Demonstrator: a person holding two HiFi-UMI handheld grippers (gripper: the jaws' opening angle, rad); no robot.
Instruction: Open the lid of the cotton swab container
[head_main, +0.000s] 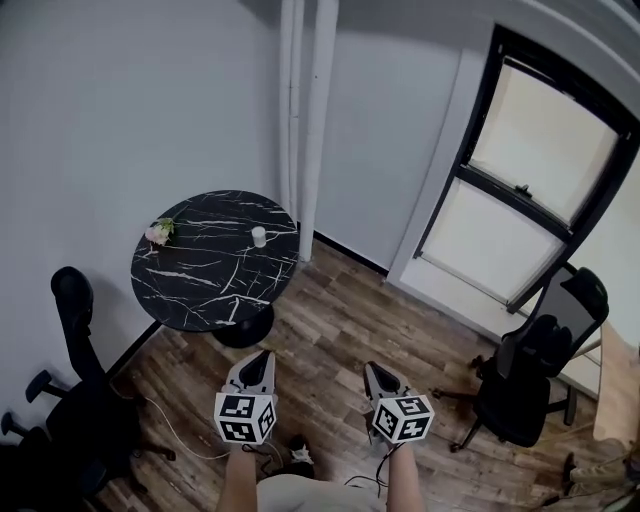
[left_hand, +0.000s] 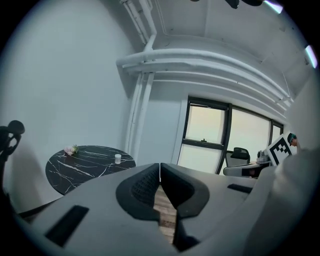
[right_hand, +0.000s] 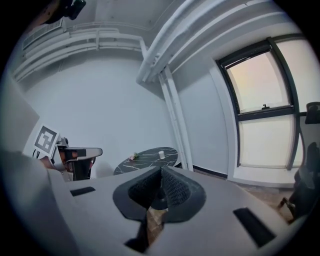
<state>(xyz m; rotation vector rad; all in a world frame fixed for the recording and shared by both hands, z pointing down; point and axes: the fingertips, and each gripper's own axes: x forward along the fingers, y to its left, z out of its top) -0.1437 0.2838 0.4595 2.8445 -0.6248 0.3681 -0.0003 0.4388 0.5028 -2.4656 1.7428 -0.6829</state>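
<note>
A small white cotton swab container (head_main: 259, 236) stands near the far right edge of a round black marble table (head_main: 200, 275); it also shows as a tiny white cylinder (left_hand: 118, 158) in the left gripper view and as a speck (right_hand: 161, 154) in the right gripper view. Its lid looks on. My left gripper (head_main: 264, 356) and right gripper (head_main: 372, 368) hang side by side over the wood floor, well short of the table. Both are shut with nothing between the jaws (left_hand: 160, 166) (right_hand: 161, 170).
A pink flower sprig (head_main: 159, 232) lies at the table's left rim. Black office chairs stand at the left (head_main: 75, 400) and right (head_main: 535, 375). White pipes (head_main: 308, 120) run down the wall behind the table; a dark-framed window (head_main: 530, 170) is at the right. A cable trails on the floor.
</note>
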